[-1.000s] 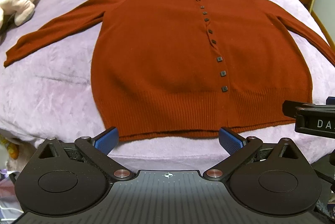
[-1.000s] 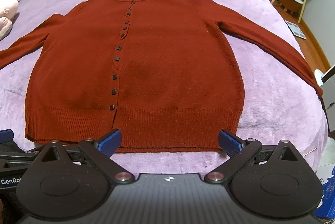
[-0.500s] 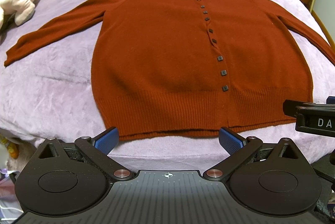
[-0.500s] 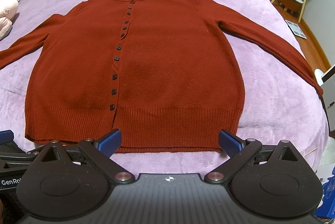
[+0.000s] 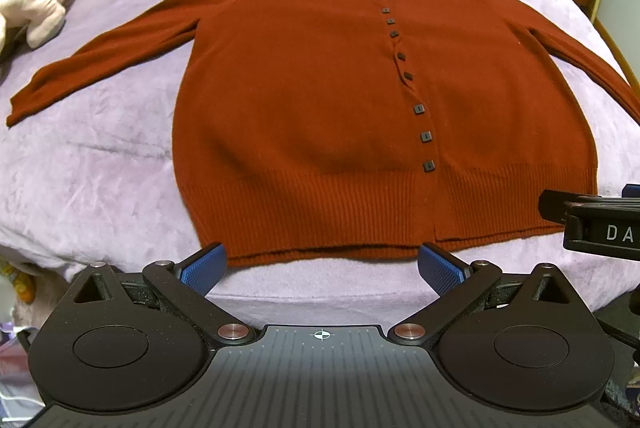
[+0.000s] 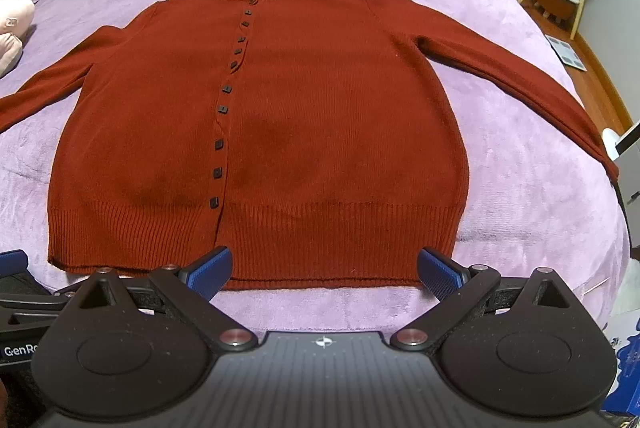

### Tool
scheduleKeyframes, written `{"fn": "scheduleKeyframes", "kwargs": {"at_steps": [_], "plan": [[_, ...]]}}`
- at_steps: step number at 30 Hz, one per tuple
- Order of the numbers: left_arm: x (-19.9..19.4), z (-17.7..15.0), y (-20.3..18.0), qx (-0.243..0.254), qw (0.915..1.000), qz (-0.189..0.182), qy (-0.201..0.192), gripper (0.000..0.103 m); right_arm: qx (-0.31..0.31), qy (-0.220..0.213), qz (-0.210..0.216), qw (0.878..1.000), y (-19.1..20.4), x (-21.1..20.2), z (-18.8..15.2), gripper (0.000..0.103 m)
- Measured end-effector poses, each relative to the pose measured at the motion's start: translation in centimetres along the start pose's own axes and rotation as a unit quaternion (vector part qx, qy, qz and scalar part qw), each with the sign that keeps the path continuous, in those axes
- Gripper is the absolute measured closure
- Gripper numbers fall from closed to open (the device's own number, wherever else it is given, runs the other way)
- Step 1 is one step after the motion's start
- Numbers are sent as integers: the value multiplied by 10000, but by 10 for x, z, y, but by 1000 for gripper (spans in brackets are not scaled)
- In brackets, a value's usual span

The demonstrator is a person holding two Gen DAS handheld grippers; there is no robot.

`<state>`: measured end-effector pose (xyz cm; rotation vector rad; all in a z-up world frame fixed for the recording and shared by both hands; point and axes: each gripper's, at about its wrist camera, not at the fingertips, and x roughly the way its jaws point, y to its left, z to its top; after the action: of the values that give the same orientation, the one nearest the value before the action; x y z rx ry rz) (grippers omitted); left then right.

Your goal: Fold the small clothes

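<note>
Nothing has shifted: cardigan flat, both my tongs waiting empty at its hem.

Going left to right, the plush toy (image 5: 34,6) lies at the bed's far left edge, clear of the left sleeve (image 5: 100,58). My left tongs (image 5: 322,268) hang just short of the ribbed hem, spread wide and holding nothing, exactly as they were a second ago. The rust-red cardigan (image 5: 320,88) lies buttoned and face up on the purple bed (image 5: 92,164), both sleeves spread outward, unmoved. My right tongs (image 6: 324,270) also hover at the hem, gaping wide and empty, no nearer than before. The right sleeve (image 6: 520,80) runs off toward the bed's right edge. I judge folding has not begun; a sleeve or a hem corner seems the likely first grasp.
</note>
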<state>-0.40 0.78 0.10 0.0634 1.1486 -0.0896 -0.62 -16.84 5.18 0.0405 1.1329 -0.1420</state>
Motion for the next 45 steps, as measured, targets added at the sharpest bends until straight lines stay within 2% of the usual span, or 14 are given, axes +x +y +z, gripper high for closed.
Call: {"fn": "scheduleKeyframes", "kwargs": {"at_steps": [36, 45], "plan": [[2, 1, 0, 6, 10000, -51, 26, 0, 65, 58, 34, 10000, -4, 7, -1, 4], [3, 2, -3, 97, 9998, -144, -117, 0, 85, 145, 91, 9998, -6, 14, 0, 4]]}}
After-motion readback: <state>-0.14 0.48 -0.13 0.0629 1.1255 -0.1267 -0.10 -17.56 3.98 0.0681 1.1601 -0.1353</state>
